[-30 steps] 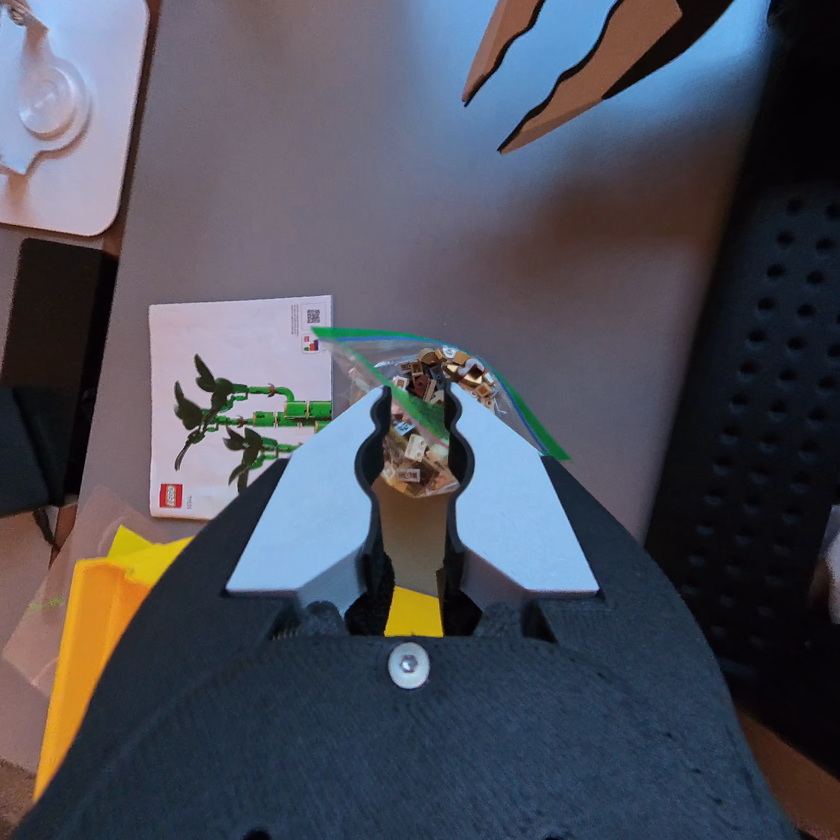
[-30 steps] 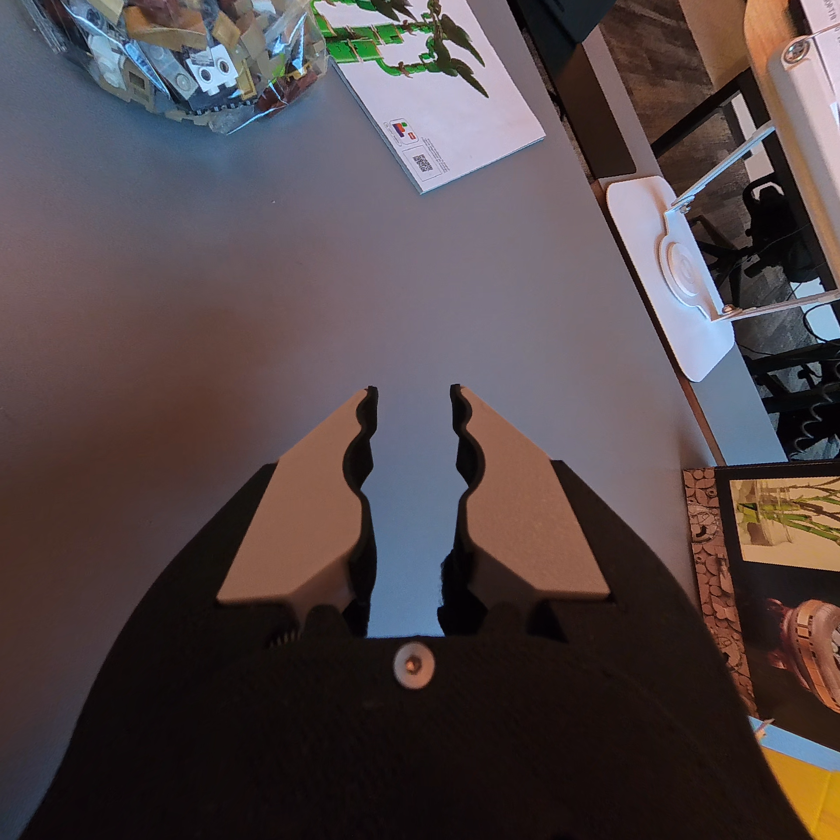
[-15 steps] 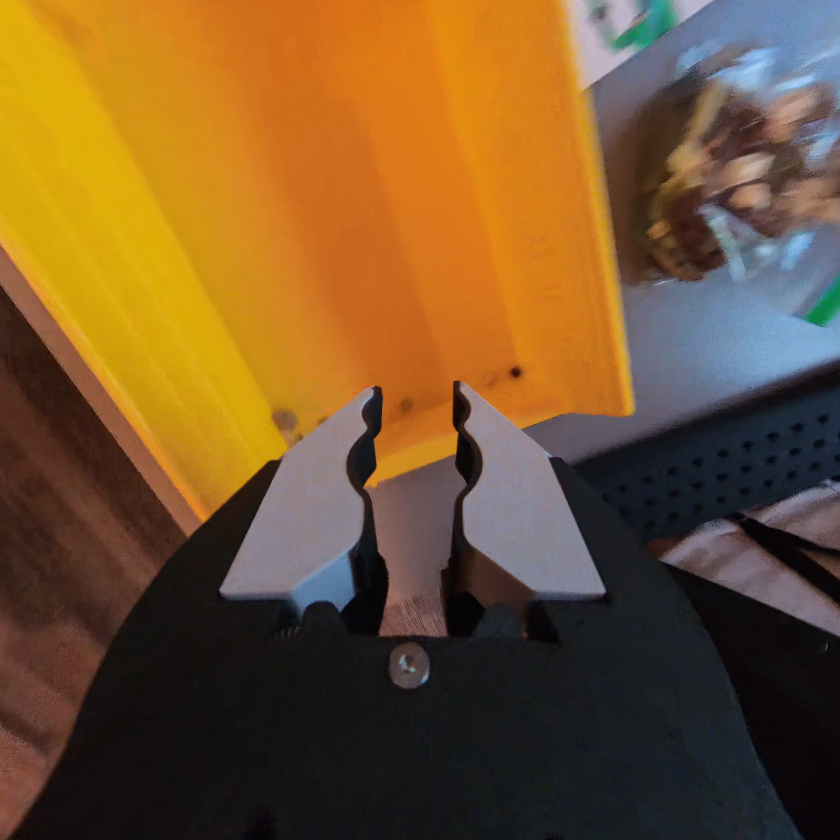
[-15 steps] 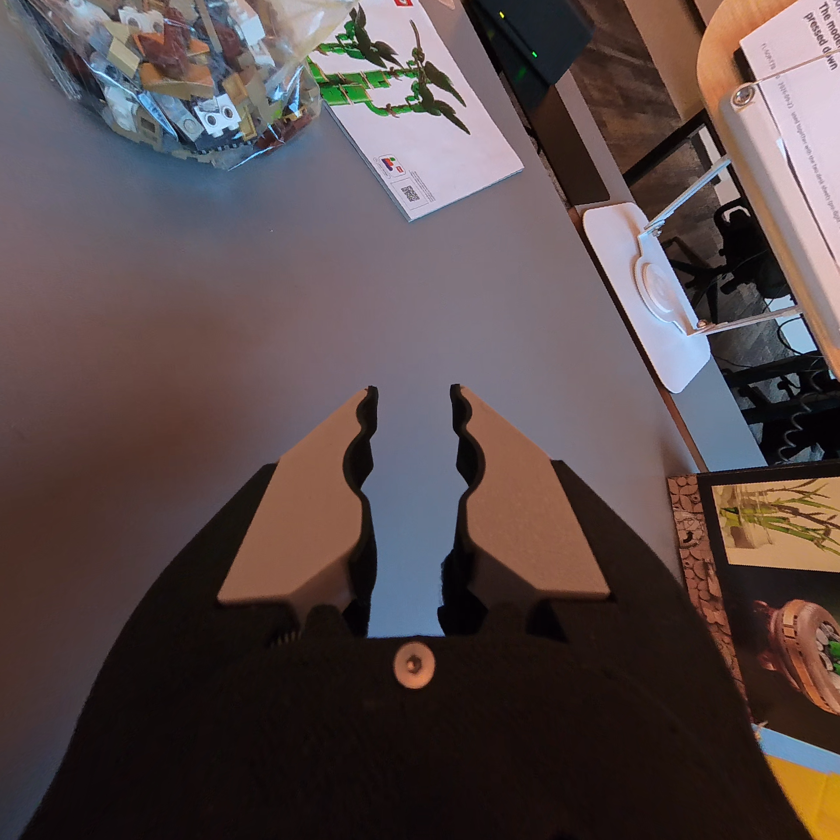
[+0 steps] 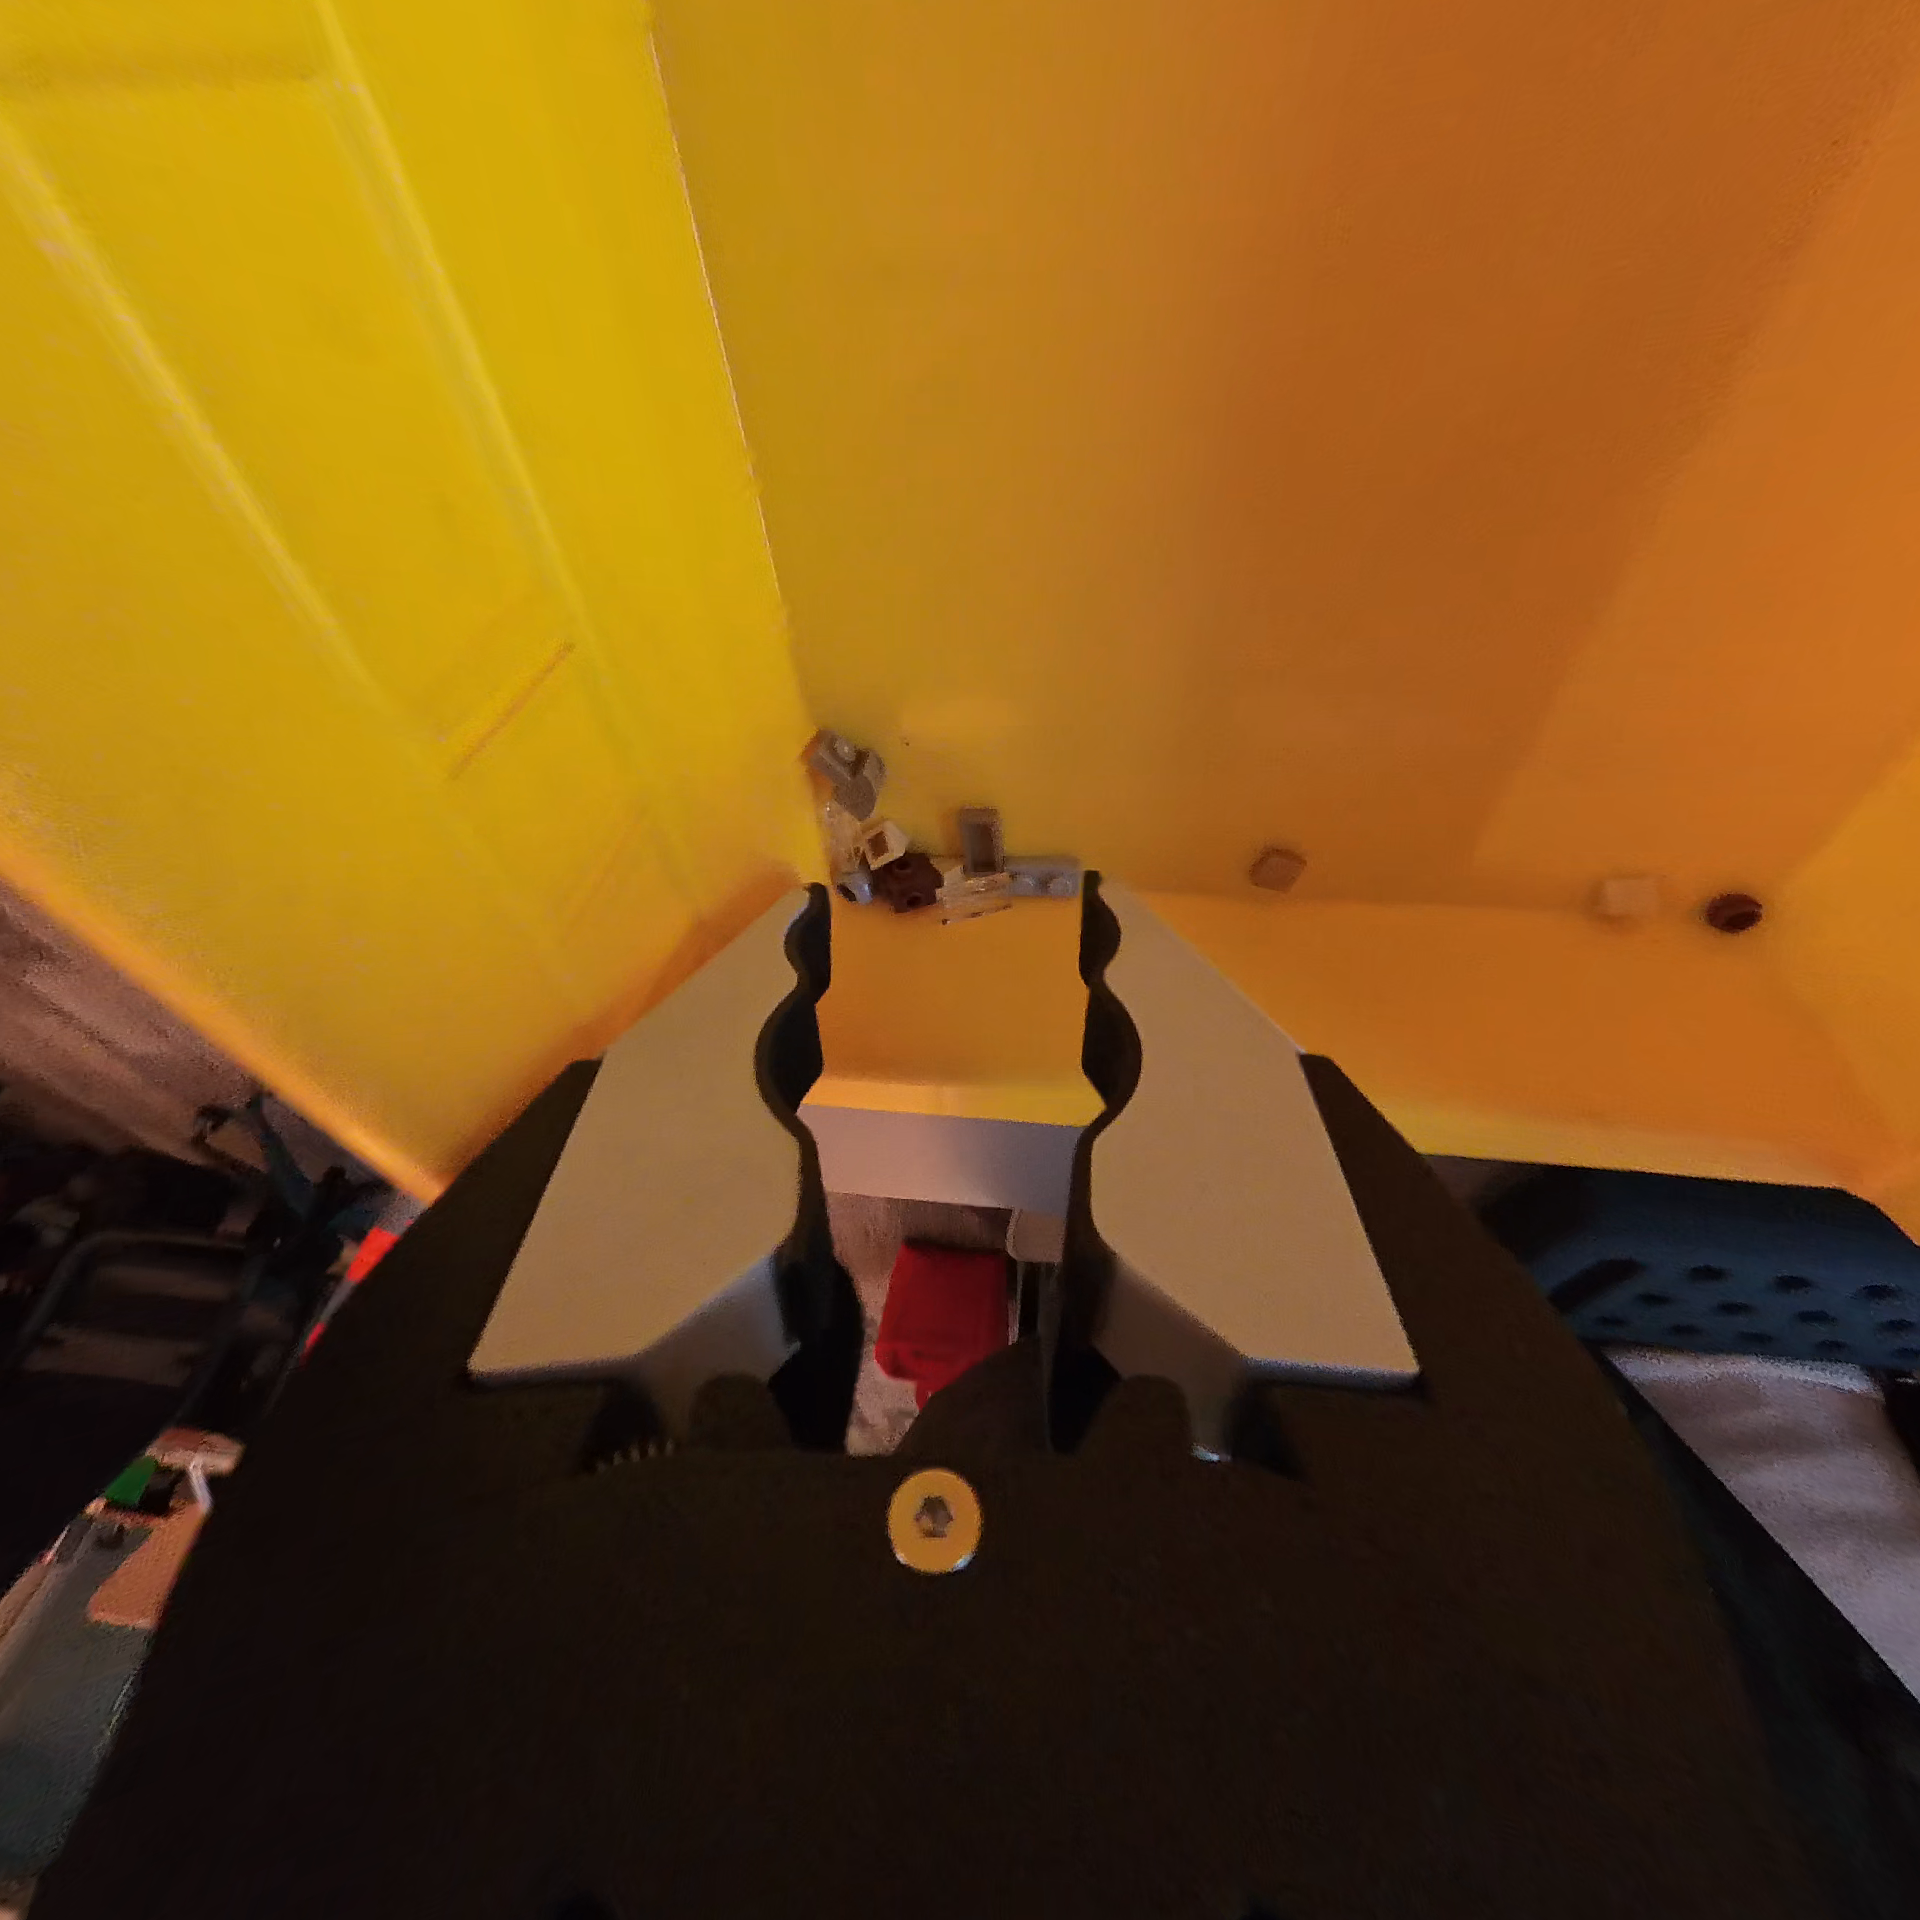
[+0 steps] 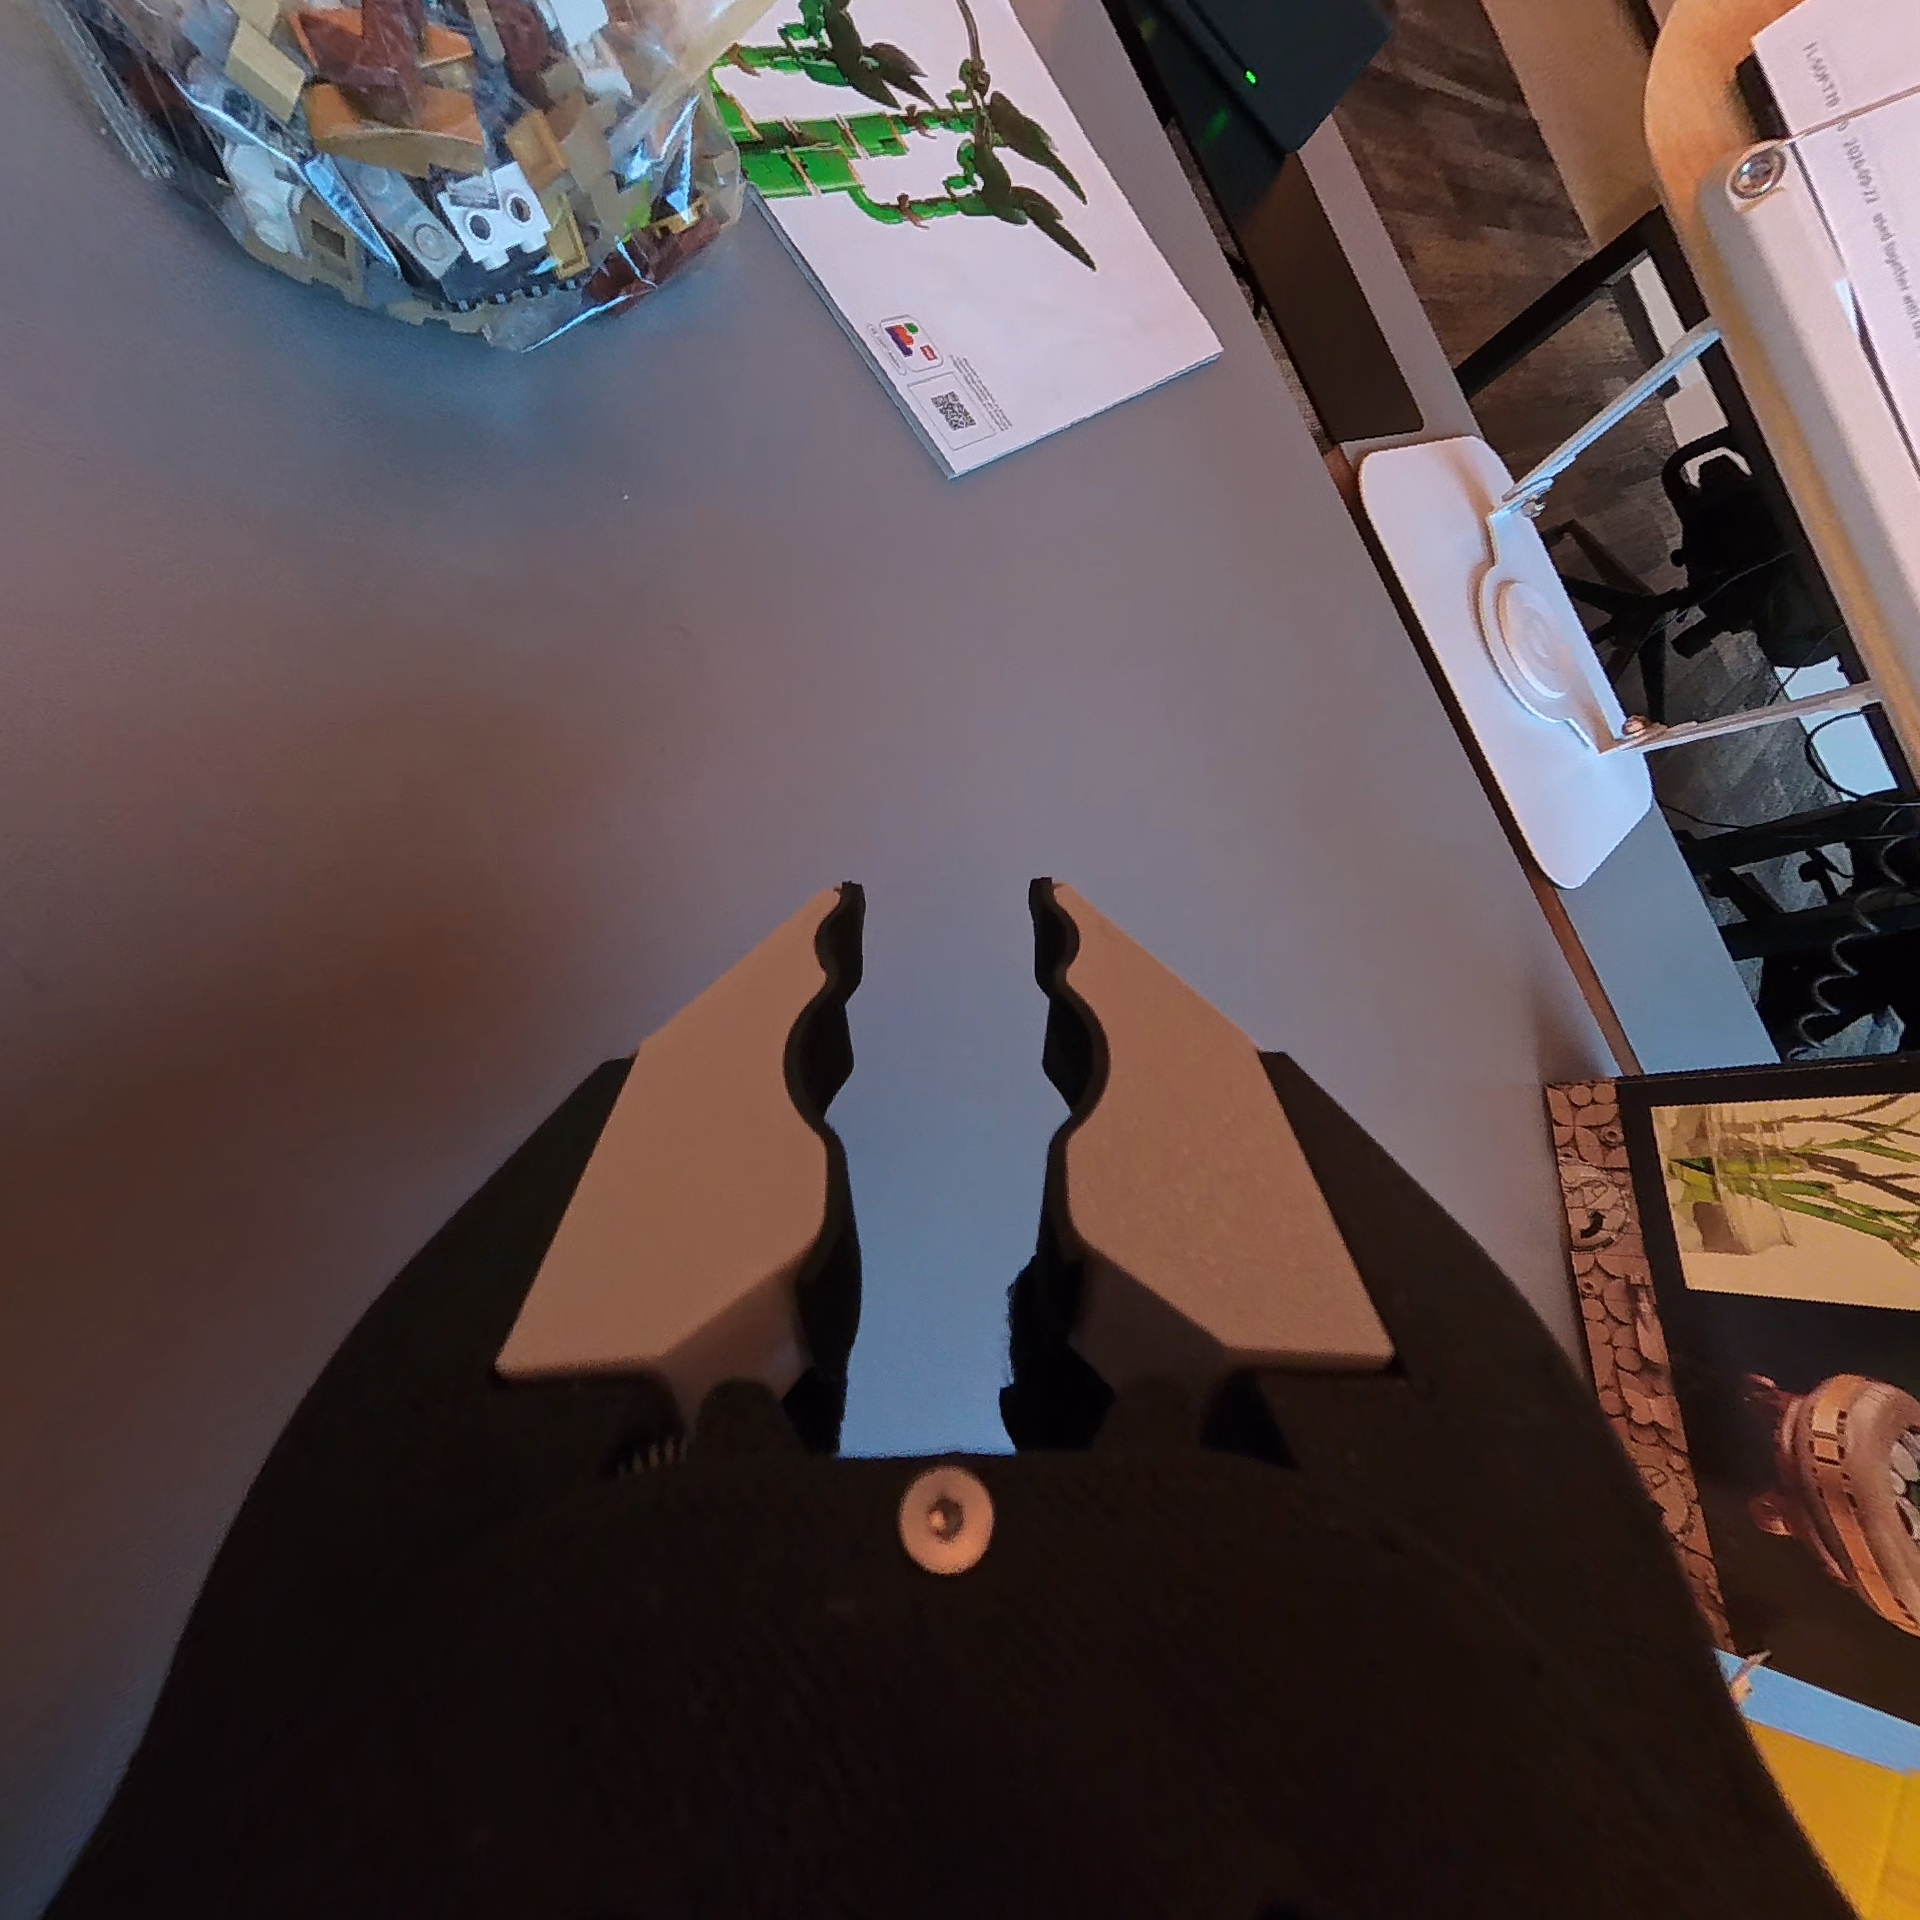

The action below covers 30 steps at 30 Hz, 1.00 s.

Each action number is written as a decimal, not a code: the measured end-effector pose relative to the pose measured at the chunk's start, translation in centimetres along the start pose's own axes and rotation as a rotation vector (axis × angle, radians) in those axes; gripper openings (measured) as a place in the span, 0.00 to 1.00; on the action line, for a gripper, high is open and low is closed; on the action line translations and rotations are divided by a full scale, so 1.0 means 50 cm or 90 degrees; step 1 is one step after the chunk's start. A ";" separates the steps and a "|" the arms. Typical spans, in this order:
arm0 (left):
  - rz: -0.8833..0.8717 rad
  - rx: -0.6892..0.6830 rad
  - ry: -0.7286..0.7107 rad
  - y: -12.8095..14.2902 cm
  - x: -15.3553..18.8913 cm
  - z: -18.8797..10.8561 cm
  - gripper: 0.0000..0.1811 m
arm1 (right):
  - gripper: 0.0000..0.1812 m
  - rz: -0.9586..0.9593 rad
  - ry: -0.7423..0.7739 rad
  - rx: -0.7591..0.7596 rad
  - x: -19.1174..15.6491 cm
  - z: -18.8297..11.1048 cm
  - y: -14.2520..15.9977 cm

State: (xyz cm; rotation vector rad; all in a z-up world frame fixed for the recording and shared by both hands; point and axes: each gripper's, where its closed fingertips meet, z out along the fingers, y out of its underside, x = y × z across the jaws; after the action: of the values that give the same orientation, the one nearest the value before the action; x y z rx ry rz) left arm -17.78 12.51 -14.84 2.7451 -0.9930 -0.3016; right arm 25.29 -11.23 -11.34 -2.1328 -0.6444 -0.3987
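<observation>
My left gripper (image 5: 948, 896) is open and empty, its jaws apart just over the near rim of a big yellow box (image 5: 1195, 436). Several small loose bricks (image 5: 914, 852) lie in the box's near left corner, right beyond my fingertips, and a few more (image 5: 1662, 904) lie along the near wall to the right. My right gripper (image 6: 945, 889) is open and empty above the grey table (image 6: 520, 675). A clear bag of small bricks (image 6: 416, 177) lies at the far left of the right wrist view, beside a white instruction booklet (image 6: 966, 249).
A white flat stand base (image 6: 1507, 655) sits at the table's right edge. A dark printed box (image 6: 1787, 1351) lies at the lower right. A black perforated surface (image 5: 1714, 1278) lies below the yellow box. A red object (image 5: 940, 1309) shows between my left fingers, under the table edge.
My left gripper has left the bag, swung to the yellow box, moved in close to its corner and opened wider. My right gripper has drawn back a little; the bag and booklet show more.
</observation>
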 end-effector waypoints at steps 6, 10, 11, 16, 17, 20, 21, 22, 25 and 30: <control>-0.001 -0.071 -0.006 0.010 0.001 0.033 0.23 | 0.18 -0.003 -0.009 -0.014 -0.006 0.006 0.008; 0.003 -0.096 -0.014 0.010 -0.001 0.034 0.23 | 0.18 -0.006 -0.014 -0.020 -0.009 0.009 0.011; 0.006 -0.102 -0.017 0.010 -0.001 0.034 0.23 | 0.18 -0.006 -0.014 -0.020 -0.009 0.009 0.012; 0.032 -0.111 -0.025 0.011 0.004 0.033 0.20 | 0.18 -0.006 -0.014 -0.020 -0.009 0.008 0.011; 0.038 -0.108 -0.022 0.009 0.008 0.033 0.20 | 0.18 -0.006 -0.014 -0.019 -0.009 0.008 0.011; 0.061 -0.095 -0.037 0.003 0.008 0.029 0.09 | 0.18 -0.008 -0.015 -0.021 -0.010 0.009 0.012; 0.067 -0.088 -0.037 -0.002 0.010 0.027 0.02 | 0.18 -0.008 -0.016 -0.022 -0.011 0.009 0.012; 0.075 -0.080 -0.022 -0.006 0.019 0.026 0.00 | 0.18 -0.008 -0.016 -0.022 -0.011 0.009 0.012; 0.093 -0.080 -0.012 -0.010 0.029 0.028 0.00 | 0.18 -0.008 -0.015 -0.021 -0.010 0.008 0.012; 0.104 -0.055 -0.008 -0.013 0.031 0.022 0.00 | 0.18 -0.008 -0.017 -0.024 -0.011 0.009 0.014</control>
State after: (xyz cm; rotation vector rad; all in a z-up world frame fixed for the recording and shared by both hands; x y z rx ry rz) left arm -16.49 11.85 -16.26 2.5686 -1.1708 -0.3271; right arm 25.25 -11.39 -12.32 -2.1733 -0.6698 -0.3924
